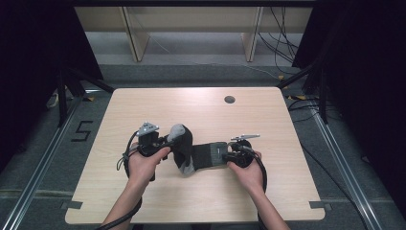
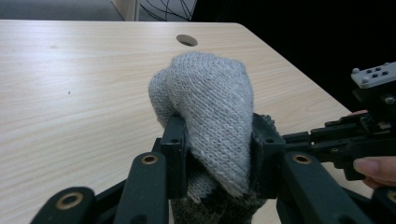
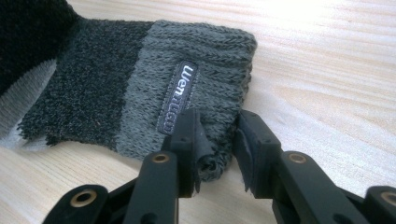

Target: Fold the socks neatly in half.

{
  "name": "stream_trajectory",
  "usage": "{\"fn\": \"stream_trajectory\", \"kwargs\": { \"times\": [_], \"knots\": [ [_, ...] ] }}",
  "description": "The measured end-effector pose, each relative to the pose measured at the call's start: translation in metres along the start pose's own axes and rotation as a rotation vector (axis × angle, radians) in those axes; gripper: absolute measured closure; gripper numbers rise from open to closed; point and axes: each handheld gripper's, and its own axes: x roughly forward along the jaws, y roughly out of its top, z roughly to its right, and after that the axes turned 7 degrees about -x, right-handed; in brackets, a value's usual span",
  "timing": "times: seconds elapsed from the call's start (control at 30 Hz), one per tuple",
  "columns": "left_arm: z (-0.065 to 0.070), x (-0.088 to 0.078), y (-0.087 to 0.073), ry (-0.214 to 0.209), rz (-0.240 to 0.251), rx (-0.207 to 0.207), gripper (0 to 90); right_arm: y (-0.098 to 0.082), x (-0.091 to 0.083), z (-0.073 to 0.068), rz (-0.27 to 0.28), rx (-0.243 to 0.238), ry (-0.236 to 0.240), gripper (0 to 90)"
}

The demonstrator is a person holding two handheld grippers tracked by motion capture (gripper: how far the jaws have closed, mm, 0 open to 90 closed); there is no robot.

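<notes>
My left claw (image 2: 212,140) pinches the sock (image 1: 194,152) toe, raised above the table (image 1: 201,108). Right claw (image 3: 215,135) spread around the cuff, not gripping: pulling now risks the cuff slipping free.

One sock (image 1: 194,151) is lying on one wooden table (image 1: 143,196), and two hand-held grippers, a left gripper (image 1: 165,143) and a right gripper (image 1: 229,155), are working at it. Two hands are showing in the high view, one cable hole (image 1: 230,99) is sitting in the tabletop, and one label (image 3: 177,97) is showing on the cuff.
</notes>
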Motion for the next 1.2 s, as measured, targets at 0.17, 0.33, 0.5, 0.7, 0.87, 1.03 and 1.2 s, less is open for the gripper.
{"fn": "stream_trajectory", "kwargs": {
  "times": [0.17,0.33,0.5,0.7,0.87,1.03,1.2],
  "knots": [
    [0.002,0.003,0.002,-0.009,-0.008,-0.001,64.2,0.001,0.0,0.0,-0.001,-0.001,0.005,69.7],
    [0.007,0.008,0.0,-0.028,-0.018,0.002,64.2,0.001,0.0,0.001,-0.016,-0.011,0.014,69.5],
    [0.014,0.014,-0.001,-0.034,-0.028,-0.004,64.2,0.002,0.0,0.002,-0.016,-0.026,0.019,69.1],
    [0.022,0.02,-0.001,-0.055,-0.03,-0.001,64.1,0.002,0.001,0.002,-0.015,-0.009,0.019,68.5],
    [0.028,0.025,-0.002,-0.075,-0.038,-0.003,64.1,0.002,0.001,0.003,-0.014,-0.008,0.024,68.3],
    [0.035,0.031,-0.004,-0.083,-0.046,-0.001,64.0,0.002,0.001,0.003,-0.014,-0.011,0.028,68.1],
    [0.041,0.039,-0.007,-0.087,-0.058,-0.004,63.4,0.001,0.002,0.004,-0.008,-0.01,0.033,67.7]
  ]
}}
